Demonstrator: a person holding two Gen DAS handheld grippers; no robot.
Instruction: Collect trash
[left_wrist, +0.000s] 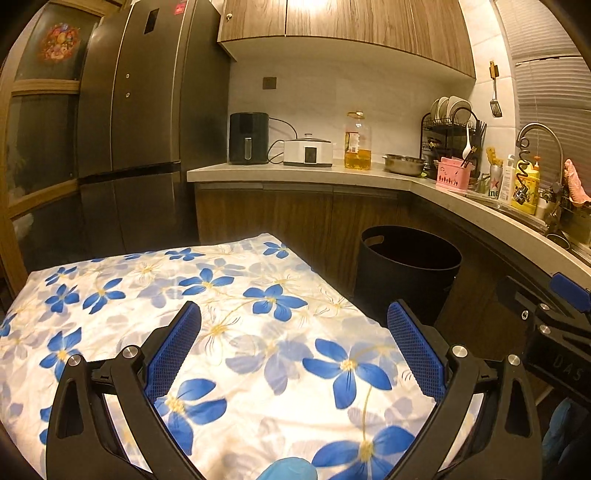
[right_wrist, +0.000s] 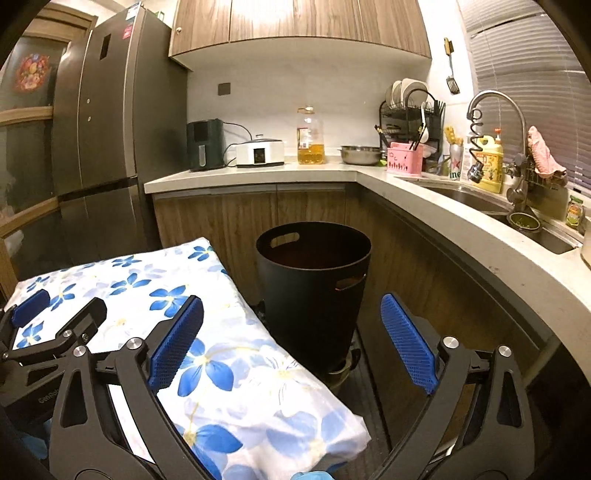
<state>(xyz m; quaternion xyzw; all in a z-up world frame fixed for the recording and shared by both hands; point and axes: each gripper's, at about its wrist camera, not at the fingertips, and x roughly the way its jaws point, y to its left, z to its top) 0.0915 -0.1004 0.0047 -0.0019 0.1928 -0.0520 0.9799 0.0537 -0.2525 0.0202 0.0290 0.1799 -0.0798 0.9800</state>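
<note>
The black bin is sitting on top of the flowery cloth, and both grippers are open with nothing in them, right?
Not quite. The black bin stands on the floor beside the flowery cloth, not on it; the right wrist view shows this. The left gripper and right gripper are both open and empty.

This is a kitchen in a home. Far ahead of the claw stands a tall dark fridge (left_wrist: 133, 122). A long counter (right_wrist: 258, 171) holds an air fryer (right_wrist: 205, 144), a cooker (right_wrist: 260, 151) and a bottle of oil (right_wrist: 310, 136). To the right are a dish rack (right_wrist: 412, 110), a sink (right_wrist: 480, 199) and a tap (right_wrist: 495, 110).
</note>
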